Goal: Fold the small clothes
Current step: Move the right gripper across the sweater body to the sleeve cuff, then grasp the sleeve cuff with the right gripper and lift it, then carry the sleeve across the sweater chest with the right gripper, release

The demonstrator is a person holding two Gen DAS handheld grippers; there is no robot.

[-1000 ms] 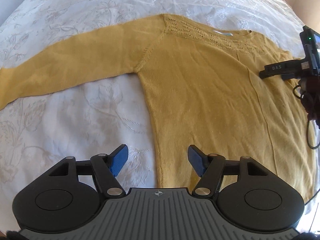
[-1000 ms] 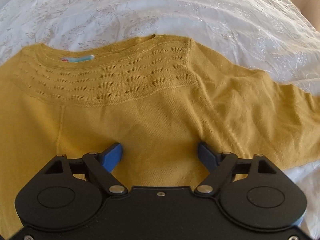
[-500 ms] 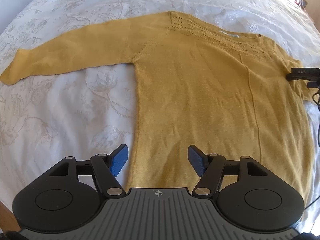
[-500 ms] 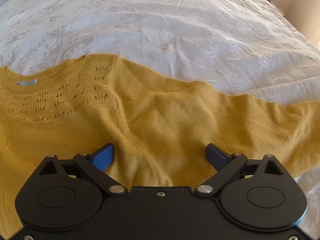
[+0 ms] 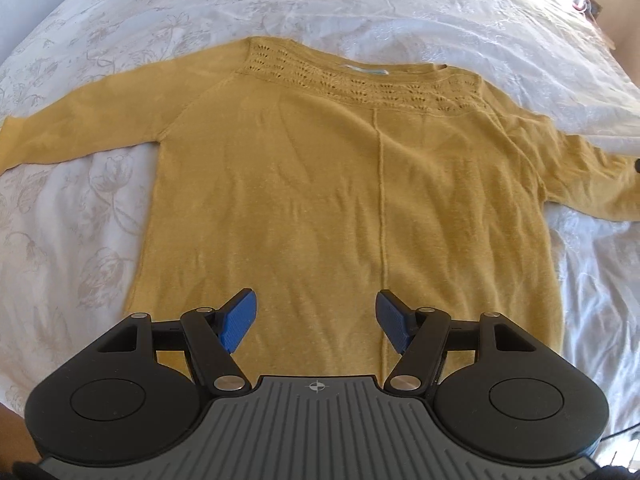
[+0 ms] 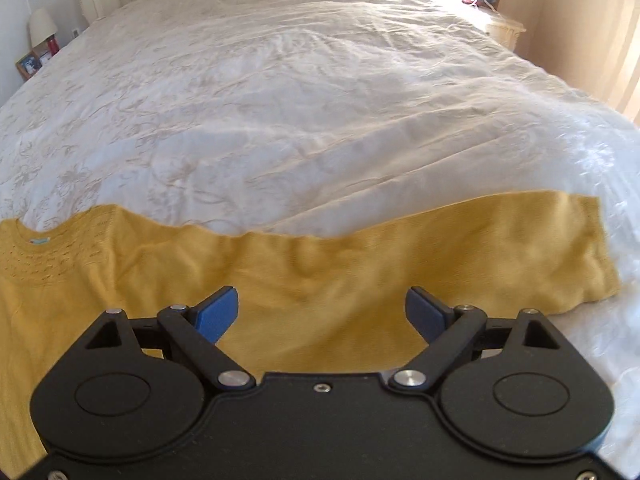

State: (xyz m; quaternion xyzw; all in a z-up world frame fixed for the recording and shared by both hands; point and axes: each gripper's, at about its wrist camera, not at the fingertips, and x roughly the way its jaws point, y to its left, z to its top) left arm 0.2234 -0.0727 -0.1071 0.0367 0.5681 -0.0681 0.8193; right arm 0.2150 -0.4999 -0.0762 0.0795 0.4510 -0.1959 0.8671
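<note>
Both claws, left (image 5: 316, 320) and right (image 6: 320, 314), hang released above the sweater (image 5: 344, 208). Its hem and sleeve edges lie flat on the bedspread (image 6: 300, 100), which stretches wide beyond.

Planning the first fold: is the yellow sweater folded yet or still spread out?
Spread out. The yellow sweater lies flat on the white bedspread, both sleeves stretched sideways, with no layer doubled over.

No readable text anywhere; the sweater's neck label (image 5: 362, 69) is illegible.

Mustard-yellow sweater (image 5: 340, 200) with an openwork knit pattern at the neckline, white bedspread (image 6: 320, 112) with faint beige florals, blue gripper pads (image 5: 239, 320).
</note>
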